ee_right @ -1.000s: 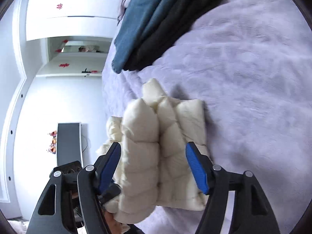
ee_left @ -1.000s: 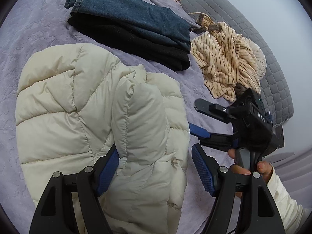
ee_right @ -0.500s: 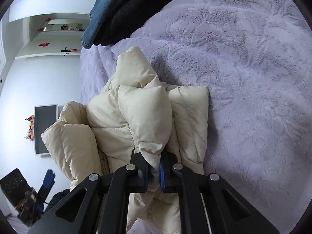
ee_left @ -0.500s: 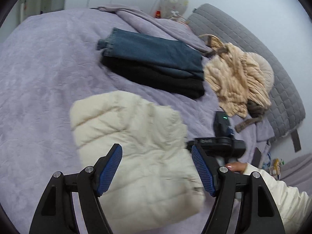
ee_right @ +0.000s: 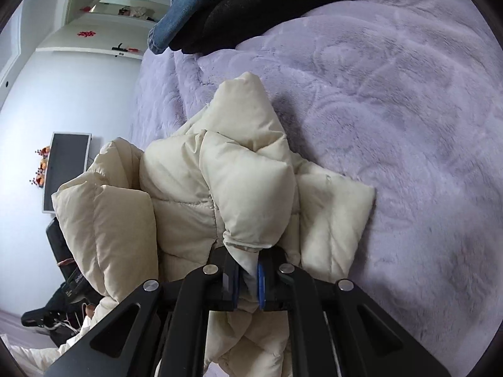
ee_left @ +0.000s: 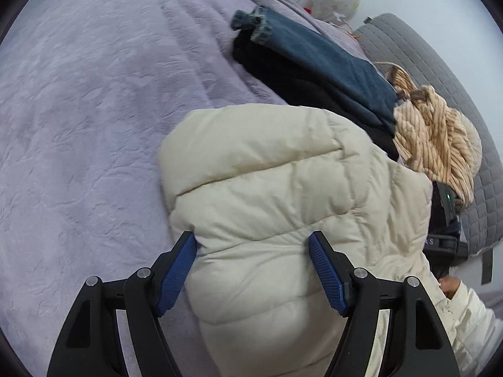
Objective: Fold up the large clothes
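Observation:
A cream puffer jacket lies bunched on the lilac bed cover. My left gripper is open, its blue pads on either side of a puffy fold of the jacket, not pinching it. In the right wrist view my right gripper is shut on a thin edge of the same jacket, and the jacket rises in a bunched heap before it. The right gripper's body shows in the left wrist view, partly hidden behind the jacket.
Folded blue jeans lie on a folded black garment at the far side of the bed. A tan striped garment lies by the grey quilted headboard. A wall screen shows in the right wrist view.
My right gripper has closed on the jacket's edge and stays shut. My left gripper has moved in close over the jacket, still open. The jacket is more bunched up.

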Available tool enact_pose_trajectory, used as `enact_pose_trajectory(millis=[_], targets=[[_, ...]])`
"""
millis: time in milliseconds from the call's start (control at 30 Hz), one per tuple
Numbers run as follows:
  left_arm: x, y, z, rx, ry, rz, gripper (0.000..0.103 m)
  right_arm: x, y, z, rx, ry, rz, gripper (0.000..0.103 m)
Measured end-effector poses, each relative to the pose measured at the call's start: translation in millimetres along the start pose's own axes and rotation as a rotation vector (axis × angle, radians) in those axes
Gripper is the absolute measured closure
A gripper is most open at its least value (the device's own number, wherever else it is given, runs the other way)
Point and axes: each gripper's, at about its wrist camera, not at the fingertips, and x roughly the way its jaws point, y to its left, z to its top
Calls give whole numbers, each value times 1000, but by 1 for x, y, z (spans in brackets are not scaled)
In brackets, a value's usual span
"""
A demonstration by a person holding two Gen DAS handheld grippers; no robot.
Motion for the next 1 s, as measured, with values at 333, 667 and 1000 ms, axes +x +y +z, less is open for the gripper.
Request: enact_pose_trajectory(millis=[333,667,1000], targets=[[22,-75,-11,180,-3,112,29,43,5,31,-53,72,18,94],[26,-83,-10,190,7,191,29,-37,16,22,17,-48,-105,13],[29,-86,-9,185,10,215,29,-100,81,-30,21,-127,-60,39]])
